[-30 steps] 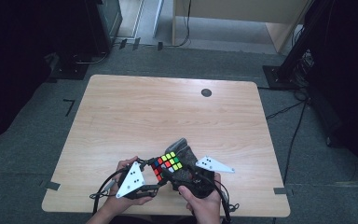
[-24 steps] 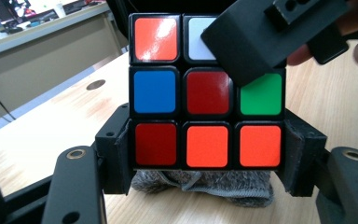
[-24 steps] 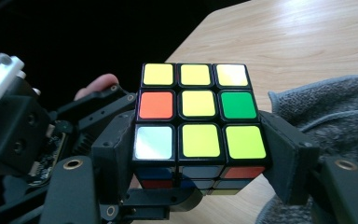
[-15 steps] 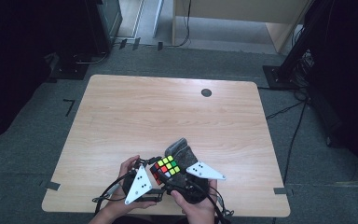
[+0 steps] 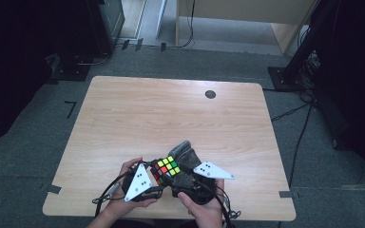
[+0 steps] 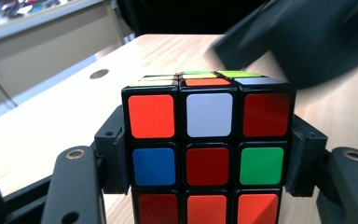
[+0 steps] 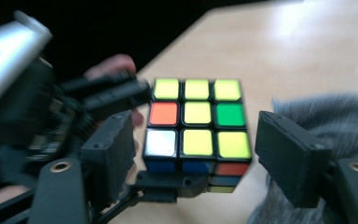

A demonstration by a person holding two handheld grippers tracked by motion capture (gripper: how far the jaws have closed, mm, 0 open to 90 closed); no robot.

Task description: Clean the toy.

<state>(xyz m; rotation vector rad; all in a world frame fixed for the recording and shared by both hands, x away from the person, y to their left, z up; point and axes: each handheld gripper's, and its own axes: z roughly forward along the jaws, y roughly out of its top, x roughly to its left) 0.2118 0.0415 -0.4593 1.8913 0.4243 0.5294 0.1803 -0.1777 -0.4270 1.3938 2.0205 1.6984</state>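
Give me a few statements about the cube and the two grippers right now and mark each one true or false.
1. The left gripper is clamped on the puzzle cube. True.
2. The right gripper is squeezing the cube between its pads. False: its jaws stand apart on either side of the cube with gaps showing, and they have just been opening.
3. The cube's middle sticker on the face toward the left gripper's camera is red. True.
4. The cube's top face is all one colour. False: mostly yellow, with an orange, a green and a white sticker.
5. The cube is at the far edge of the table. False: it is at the near edge, by the person's hands.
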